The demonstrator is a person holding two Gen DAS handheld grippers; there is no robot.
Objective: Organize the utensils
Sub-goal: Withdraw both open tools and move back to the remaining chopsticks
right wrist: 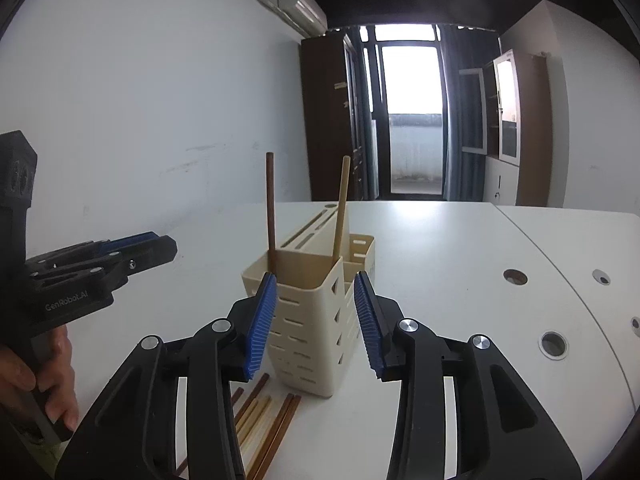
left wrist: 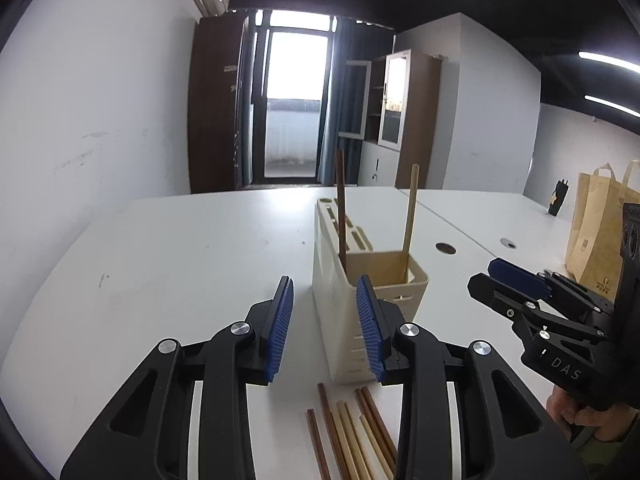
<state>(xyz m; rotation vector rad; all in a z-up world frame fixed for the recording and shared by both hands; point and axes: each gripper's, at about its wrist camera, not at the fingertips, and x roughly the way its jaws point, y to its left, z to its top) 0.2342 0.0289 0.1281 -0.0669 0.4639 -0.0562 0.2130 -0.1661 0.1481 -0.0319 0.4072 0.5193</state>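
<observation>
Both jaws apart and empty: left hand-held gripper point(left wrist: 325, 328) reads "GenRobot.AI", right hand-held gripper point(right wrist: 316, 322) "DAS".

Two chopsticks point(left wrist: 341, 208) upright in holder point(left wrist: 360, 304)

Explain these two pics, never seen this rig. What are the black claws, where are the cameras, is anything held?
No robot: a person's hand holds a handheld black gripper with blue ribbed jaws in each hand. Each fisheye camera looks along its own jaws: one view shows the left gripper, the other the right gripper. Both are open, holding nothing. On the white table stands a cream plastic utensil holder with one dark brown chopstick and one pale wooden chopstick upright inside. Loose brown and pale chopsticks lie before it.
</observation>
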